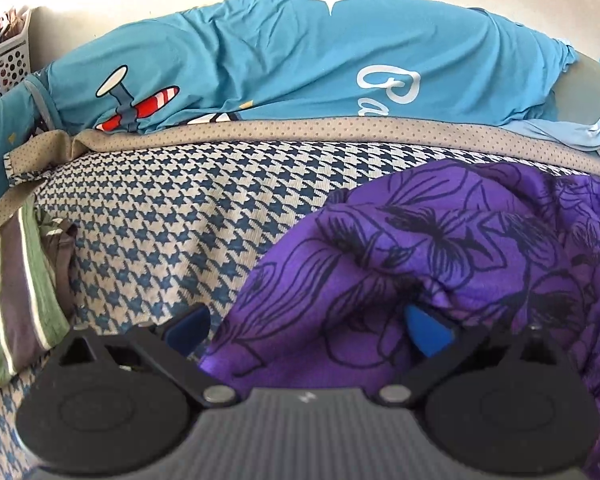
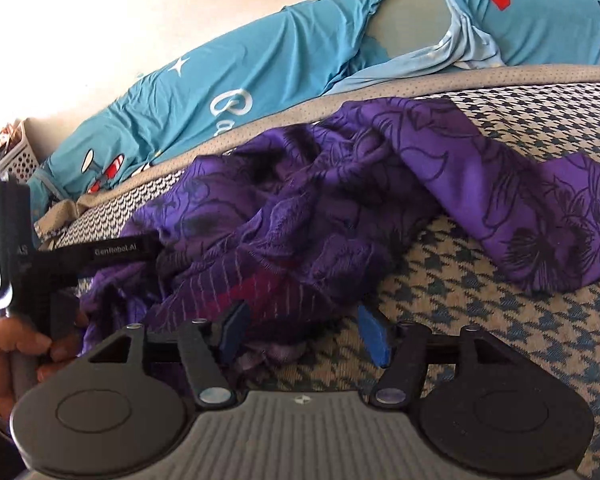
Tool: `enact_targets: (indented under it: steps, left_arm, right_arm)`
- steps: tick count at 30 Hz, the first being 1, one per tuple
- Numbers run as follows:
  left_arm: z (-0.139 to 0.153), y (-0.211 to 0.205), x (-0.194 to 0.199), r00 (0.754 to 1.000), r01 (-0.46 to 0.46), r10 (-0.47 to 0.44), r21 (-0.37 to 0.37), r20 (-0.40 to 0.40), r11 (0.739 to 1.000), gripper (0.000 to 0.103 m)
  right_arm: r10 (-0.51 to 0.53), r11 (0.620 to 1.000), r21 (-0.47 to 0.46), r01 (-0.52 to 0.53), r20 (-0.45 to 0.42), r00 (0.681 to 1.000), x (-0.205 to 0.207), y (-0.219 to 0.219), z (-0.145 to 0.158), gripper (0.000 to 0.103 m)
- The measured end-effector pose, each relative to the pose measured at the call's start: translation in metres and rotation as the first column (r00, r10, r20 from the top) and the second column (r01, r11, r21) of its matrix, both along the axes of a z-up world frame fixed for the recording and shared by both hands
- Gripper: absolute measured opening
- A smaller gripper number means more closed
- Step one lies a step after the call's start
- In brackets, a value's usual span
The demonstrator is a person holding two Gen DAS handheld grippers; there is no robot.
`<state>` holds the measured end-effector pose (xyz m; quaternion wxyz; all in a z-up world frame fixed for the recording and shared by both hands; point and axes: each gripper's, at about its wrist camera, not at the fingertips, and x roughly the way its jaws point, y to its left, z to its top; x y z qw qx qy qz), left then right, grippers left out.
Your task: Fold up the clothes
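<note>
**Purple garment lying bunched, both grippers closing in on it**

Purple floral garment (image 2: pixel 340 184) is lying crumpled on the houndstooth bedcover (image 2: pixel 500 280), one long sleeve-like strip trailing off to the right. It is not yet spread flat, so folding cannot properly begin. Left gripper (image 1: pixel 304 320) is sitting at the cloth's left edge with jaws spread; fabric is draping over the gap, but nothing is pinched. Right gripper (image 2: pixel 300 332) is hovering over the near hem, jaws likewise apart and empty. Each should probably be taking a single layer at an outer edge, then pulling apart to flatten it. Grabbing the bunched middle risks catching several layers. Turquoise printed bedding (image 1: pixel 300 60) is lying behind, and a striped cloth (image 1: pixel 16 288) at the left.
</note>
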<state>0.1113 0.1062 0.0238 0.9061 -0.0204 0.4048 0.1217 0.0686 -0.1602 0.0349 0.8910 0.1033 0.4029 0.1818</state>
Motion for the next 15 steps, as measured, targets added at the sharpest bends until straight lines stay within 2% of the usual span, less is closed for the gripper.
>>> enact_targets:
  steps: [8,15]
  left_arm:
    - [0.019,0.0,-0.033,0.998,0.032,-0.035,0.046,0.05,0.998,0.103]
    - [0.023,0.015,-0.056,0.999,0.037,-0.037,-0.031,0.031,0.999,0.103]
  right_arm:
    - [-0.023,1.0,0.008,0.024,-0.025,0.999,-0.01,0.003,-0.009,0.063]
    - [-0.052,0.998,0.026,0.053,-0.027,0.998,-0.025,-0.008,-0.008,0.063]
